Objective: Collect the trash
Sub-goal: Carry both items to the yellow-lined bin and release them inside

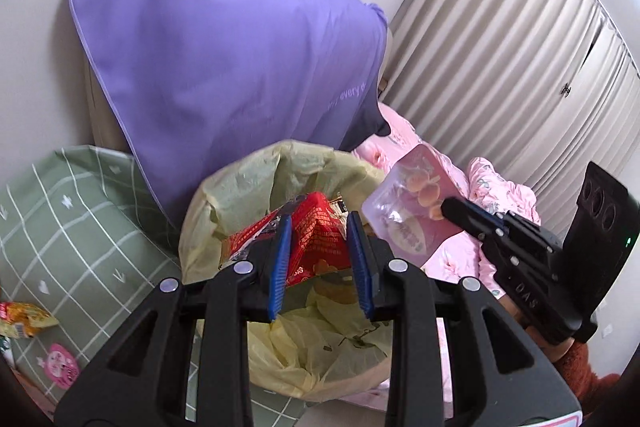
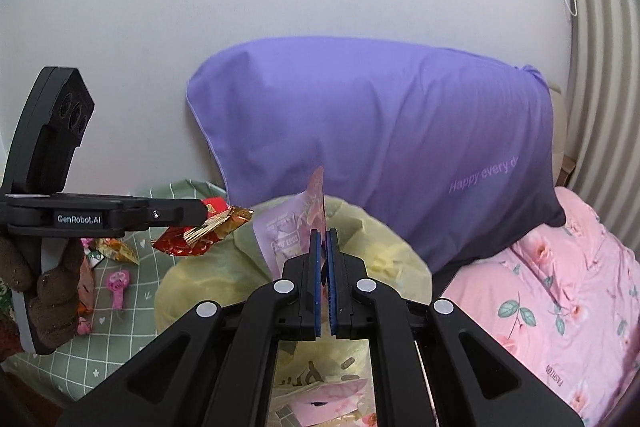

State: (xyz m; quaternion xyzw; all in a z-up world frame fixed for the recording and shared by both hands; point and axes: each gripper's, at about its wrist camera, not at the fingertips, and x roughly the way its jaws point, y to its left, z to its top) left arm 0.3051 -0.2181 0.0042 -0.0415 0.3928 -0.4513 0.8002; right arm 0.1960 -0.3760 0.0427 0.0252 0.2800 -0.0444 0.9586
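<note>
A bed [image 2: 132, 311] is seen, spread with a green checked sheet and strewn with bedding and litter.

On the green checked sheet [image 1: 80, 227] a purple pillow [image 2: 380, 147] is propped against the wall, and a pink floral quilt [image 2: 560, 287] is bunched just beside it, near the pleated curtain [image 1: 500, 47]. A yellow trash bag [image 1: 320, 339] is stood open in the middle, touching the pillow's lower edge. Snack wrappers [image 1: 24, 319] and a pink sticker-like item [image 1: 60, 367] are scattered on the sheet to the bag's left; further wrappers [image 2: 116, 251] are seen there in the right wrist view.
</note>
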